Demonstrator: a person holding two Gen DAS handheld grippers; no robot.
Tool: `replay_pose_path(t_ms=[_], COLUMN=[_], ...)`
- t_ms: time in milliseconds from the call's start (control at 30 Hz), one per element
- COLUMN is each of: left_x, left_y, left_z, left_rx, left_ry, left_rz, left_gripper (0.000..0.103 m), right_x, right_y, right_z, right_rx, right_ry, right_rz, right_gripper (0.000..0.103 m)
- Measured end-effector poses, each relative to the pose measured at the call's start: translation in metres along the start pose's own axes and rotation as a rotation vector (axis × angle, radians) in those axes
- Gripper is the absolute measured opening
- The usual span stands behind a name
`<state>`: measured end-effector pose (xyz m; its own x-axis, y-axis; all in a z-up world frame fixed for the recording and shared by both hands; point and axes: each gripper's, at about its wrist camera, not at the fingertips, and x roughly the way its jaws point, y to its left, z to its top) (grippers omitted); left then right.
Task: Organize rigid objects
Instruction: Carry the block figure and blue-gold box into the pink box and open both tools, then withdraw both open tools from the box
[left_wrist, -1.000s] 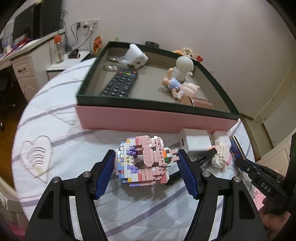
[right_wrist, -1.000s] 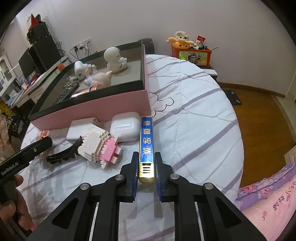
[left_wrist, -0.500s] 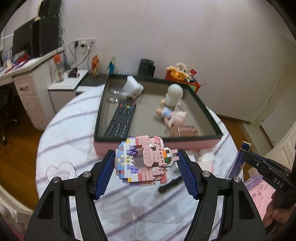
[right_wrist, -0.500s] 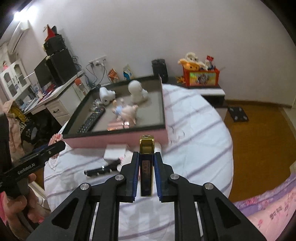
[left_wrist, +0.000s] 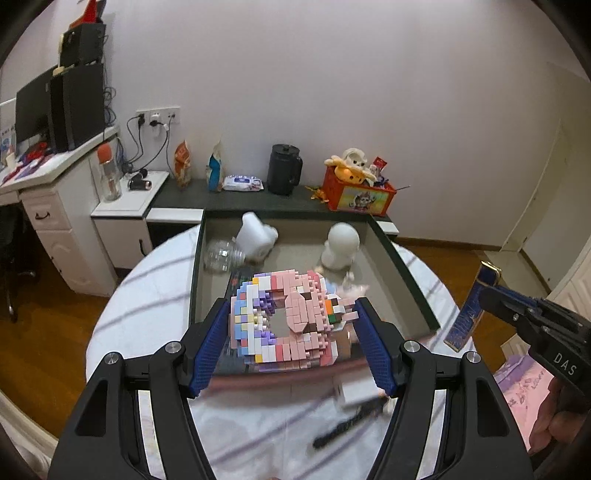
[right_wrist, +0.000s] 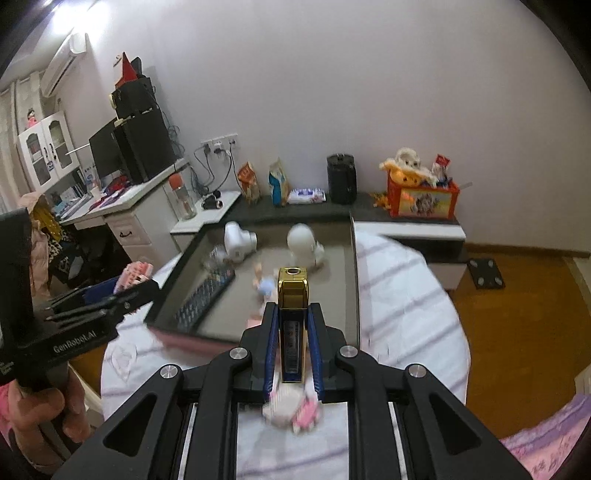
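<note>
Black right gripper (right_wrist: 291, 354) marked "DAS" clamped on blue-gold bar (right_wrist: 291, 314), left gripper (left_wrist: 291, 339) marked "GenRobot.AI" clamped on block donut (left_wrist: 284, 321)

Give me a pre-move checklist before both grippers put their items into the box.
1. Left gripper grip on the brick donut: ok, both pads press its sides.
2. Right gripper grip on the blue-and-gold bar: ok, jaws shut on it, bar stands upright.
3. Both items lifted off the striped tablecloth: ok.
4. Free floor in the box: ok, its right part is bare; remote control, figurines and white toys sit left and far.
5. Grippers apart from each other: ok, clear gap in both views.
6. Items left on the cloth below: cannot tell exactly, blurred; a black clip and a pink brick piece show.
</note>
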<state>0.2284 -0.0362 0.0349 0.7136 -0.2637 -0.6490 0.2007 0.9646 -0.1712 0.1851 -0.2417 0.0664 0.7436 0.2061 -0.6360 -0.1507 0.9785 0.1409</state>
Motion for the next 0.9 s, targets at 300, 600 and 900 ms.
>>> replay_pose_path(t_ms=[300,600,900], left_x=[0.053,0.116,0.113], left_y=[-0.001,0.000,0.003], left_z=[0.041,0.040,0.038], left_rx=[0.026,0.023,0.014], left_ry=[0.045,0.161,0.149], left_rz=[0.026,0.051,0.079], left_gripper=[0.068,0.069,0.099], right_x=[0.077,0.139,0.135], right_y=[-0.008,-0.018,-0.021], right_z=[0.049,0.046,0.045], right_rx=[-0.018,-0.038,-0.031], right_ry=[0.078,0.186,0.145], right_rz=[-0.028,-0.079,-0.106], right_gripper=[0.016,0.016,0.080])
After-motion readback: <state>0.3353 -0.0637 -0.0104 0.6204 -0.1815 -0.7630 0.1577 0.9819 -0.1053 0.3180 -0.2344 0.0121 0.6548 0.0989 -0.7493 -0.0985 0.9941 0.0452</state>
